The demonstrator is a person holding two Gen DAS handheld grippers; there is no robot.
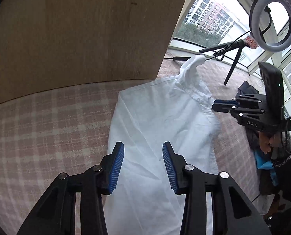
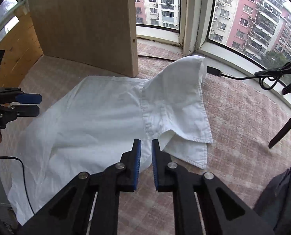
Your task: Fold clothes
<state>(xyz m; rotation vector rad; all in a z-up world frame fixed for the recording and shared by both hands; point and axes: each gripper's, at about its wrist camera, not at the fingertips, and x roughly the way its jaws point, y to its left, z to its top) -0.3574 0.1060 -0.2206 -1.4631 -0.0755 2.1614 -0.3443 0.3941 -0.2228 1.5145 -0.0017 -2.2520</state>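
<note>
A white shirt lies spread on a pink plaid cover, with one sleeve bunched up at its far end. My left gripper hovers open over the shirt's body, and no cloth is between its blue pads. In the right wrist view the shirt lies flat and its short sleeve is folded over at the right. My right gripper hangs just over the shirt's near edge by the sleeve. Its jaws stand a narrow gap apart and pinch nothing. Each gripper shows in the other's view: right gripper, left gripper.
A wooden board stands upright behind the shirt. A ring light on a tripod and a cable plug sit near the window side. Dark clothes are piled at the right. A person's hand holds the right gripper.
</note>
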